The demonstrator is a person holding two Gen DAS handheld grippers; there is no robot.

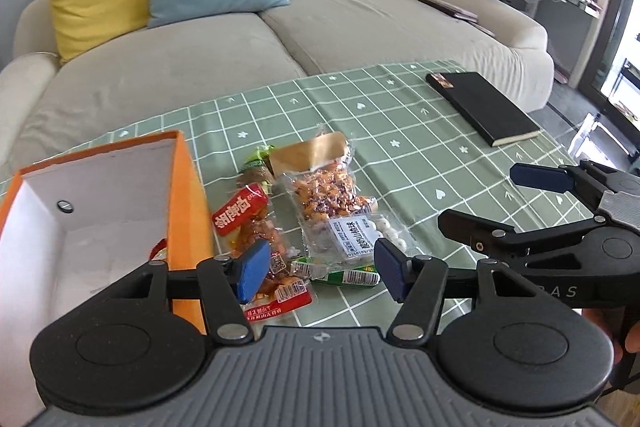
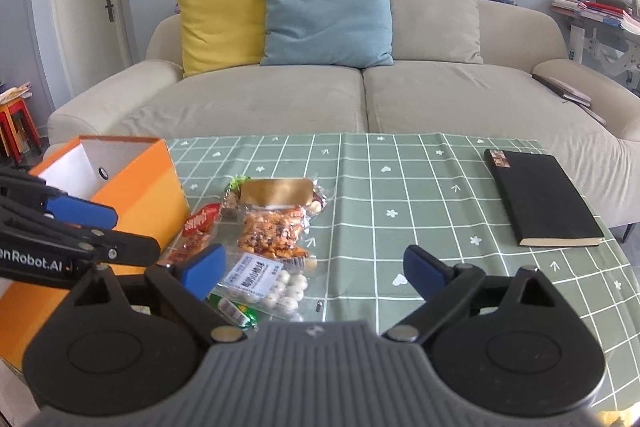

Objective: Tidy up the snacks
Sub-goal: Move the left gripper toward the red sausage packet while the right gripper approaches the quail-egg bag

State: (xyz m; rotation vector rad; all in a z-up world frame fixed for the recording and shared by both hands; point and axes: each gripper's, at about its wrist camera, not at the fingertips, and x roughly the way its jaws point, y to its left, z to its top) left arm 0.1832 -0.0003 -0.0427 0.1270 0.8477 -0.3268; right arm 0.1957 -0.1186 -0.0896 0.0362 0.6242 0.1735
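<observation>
Both claws hung open and empty over the snack pile [image 2: 268, 247] beside the orange box [image 1: 184, 203]. The left gripper [image 1: 320, 269] and right gripper [image 2: 314, 269] were picking a packet, I'd say; next needed a close on one.

Orange box [image 2: 132, 187] walls my left; snack packets [image 2: 272, 239] crowd beside it. Bare tablecloth [image 2: 400, 219] opens rightward until the black book [image 2: 540, 203].

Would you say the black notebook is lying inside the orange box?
No, the black notebook lies flat on the green checked tablecloth, far to the right of the orange box.
</observation>
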